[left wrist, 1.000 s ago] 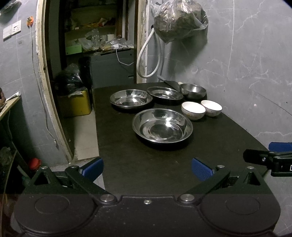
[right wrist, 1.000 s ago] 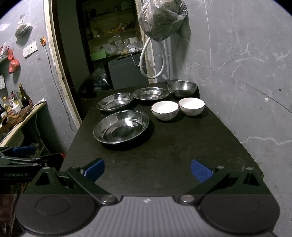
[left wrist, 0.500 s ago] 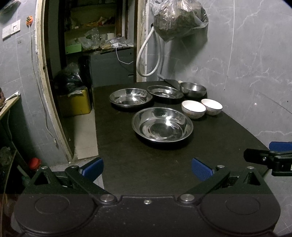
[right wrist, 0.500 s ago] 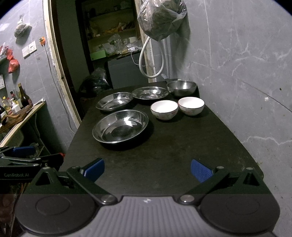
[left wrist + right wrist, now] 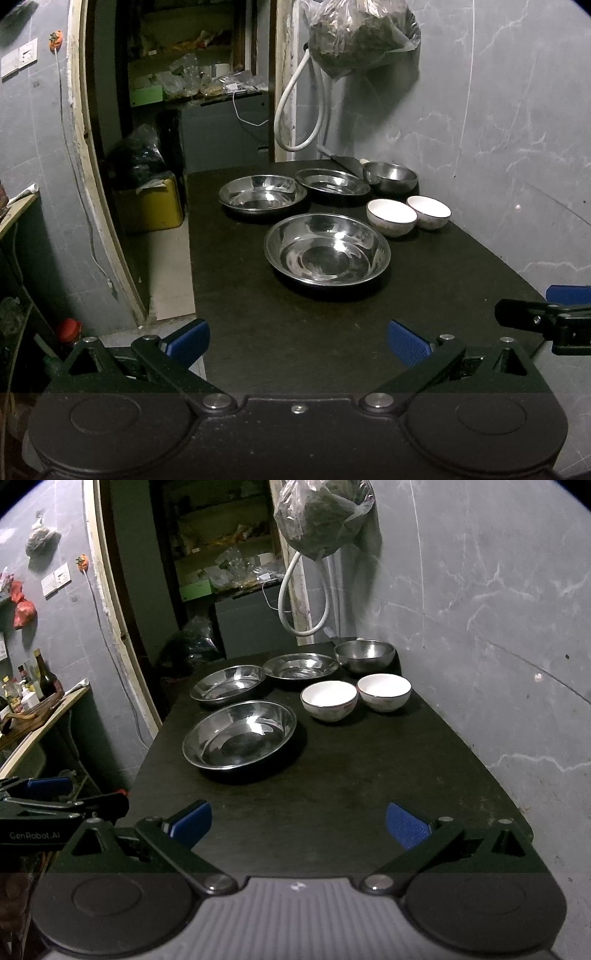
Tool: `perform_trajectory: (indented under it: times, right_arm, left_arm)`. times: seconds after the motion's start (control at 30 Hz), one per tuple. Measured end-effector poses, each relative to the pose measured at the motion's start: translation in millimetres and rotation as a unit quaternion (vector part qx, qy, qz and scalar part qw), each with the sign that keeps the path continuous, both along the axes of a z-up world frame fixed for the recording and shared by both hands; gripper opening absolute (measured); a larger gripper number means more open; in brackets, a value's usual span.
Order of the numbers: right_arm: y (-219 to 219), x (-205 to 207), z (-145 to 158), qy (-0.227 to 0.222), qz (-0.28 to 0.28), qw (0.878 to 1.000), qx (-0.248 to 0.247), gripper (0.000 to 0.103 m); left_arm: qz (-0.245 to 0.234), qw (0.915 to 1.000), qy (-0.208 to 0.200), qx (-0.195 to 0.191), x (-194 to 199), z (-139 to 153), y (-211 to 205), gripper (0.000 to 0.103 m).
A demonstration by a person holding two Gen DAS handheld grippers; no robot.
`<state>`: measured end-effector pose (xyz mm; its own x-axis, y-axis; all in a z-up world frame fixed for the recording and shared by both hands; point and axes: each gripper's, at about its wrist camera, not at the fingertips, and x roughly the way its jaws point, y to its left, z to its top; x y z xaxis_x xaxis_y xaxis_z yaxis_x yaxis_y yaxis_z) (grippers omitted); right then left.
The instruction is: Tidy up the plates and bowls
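On the dark table (image 5: 295, 332) (image 5: 332, 794) stand three steel plates: a large near one (image 5: 327, 251) (image 5: 239, 734), one behind it on the left (image 5: 263, 192) (image 5: 228, 684), one further right (image 5: 332, 182) (image 5: 301, 666). A steel bowl (image 5: 390, 177) (image 5: 364, 655) sits at the back right. Two white bowls (image 5: 391, 217) (image 5: 428, 212) (image 5: 328, 700) (image 5: 384, 691) stand side by side in front of it. My left gripper (image 5: 297, 341) and right gripper (image 5: 298, 823) are open and empty above the table's near edge, well short of the dishes.
A grey marble wall (image 5: 498, 627) runs along the table's right side. A plastic bag (image 5: 362, 35) and a white hose (image 5: 295, 110) hang at the back. A doorway with a yellow box (image 5: 151, 203) lies to the left. A side counter with bottles (image 5: 33, 694) is at far left.
Both grippers have crept slightly forward toward the dishes; the plates and bowls have not moved.
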<state>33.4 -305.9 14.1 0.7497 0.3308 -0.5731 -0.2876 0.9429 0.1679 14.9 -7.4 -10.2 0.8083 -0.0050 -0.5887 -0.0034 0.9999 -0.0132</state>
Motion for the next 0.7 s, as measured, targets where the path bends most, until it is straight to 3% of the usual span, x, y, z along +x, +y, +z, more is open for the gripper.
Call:
perform_trajectory:
  times: [0.7]
  right_arm:
    - [7.1,33.8,-14.1,0.039,0.000,0.999,-0.009,0.103]
  left_arm:
    - [-0.003,0.9990,0.045,-0.004,40.4,-17.6,3.3,0.102]
